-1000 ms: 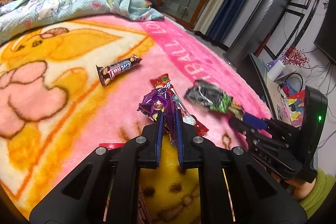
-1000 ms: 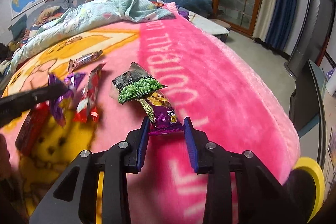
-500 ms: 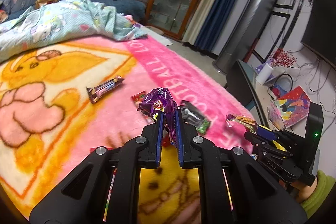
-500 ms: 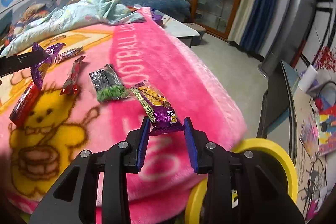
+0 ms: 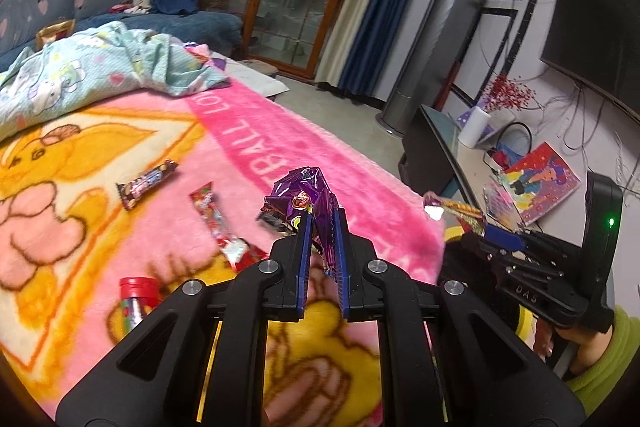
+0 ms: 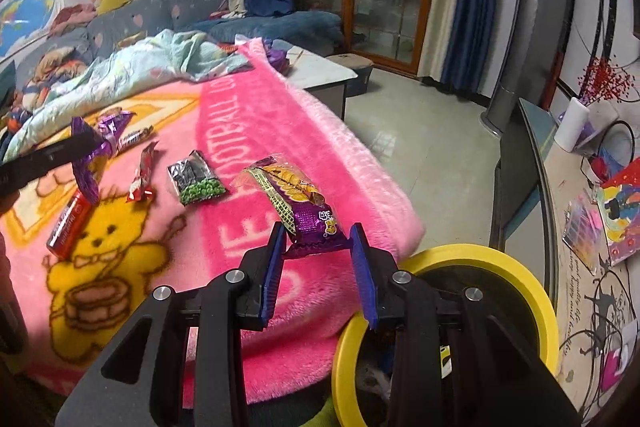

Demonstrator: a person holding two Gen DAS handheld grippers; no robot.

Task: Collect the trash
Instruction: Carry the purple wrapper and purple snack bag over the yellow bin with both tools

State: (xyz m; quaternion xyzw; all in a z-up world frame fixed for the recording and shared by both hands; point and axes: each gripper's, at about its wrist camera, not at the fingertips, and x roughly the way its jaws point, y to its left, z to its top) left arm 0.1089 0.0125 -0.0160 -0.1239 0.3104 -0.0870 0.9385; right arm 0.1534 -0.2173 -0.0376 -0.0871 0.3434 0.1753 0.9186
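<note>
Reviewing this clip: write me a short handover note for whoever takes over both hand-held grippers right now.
Left hand-held gripper: shut on a crumpled purple wrapper.
Right hand-held gripper: shut on a purple-and-yellow snack packet, above the yellow-rimmed bin at the blanket's edge.
Done: two pieces lifted, neither binned yet.
Left on the pink blanket: green pea packet, red strip wrapper, chocolate bar, red tube.

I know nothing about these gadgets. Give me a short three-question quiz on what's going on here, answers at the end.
1. True or false: the left gripper is shut on a crumpled purple wrapper.
2. What colour is the rim of the bin below the right gripper?
3. Which packet lies on the pink blanket? A) green pea packet B) blue milk carton

Key: 1 true; 2 yellow; 3 A. The right gripper holds a purple and yellow snack packet.
</note>
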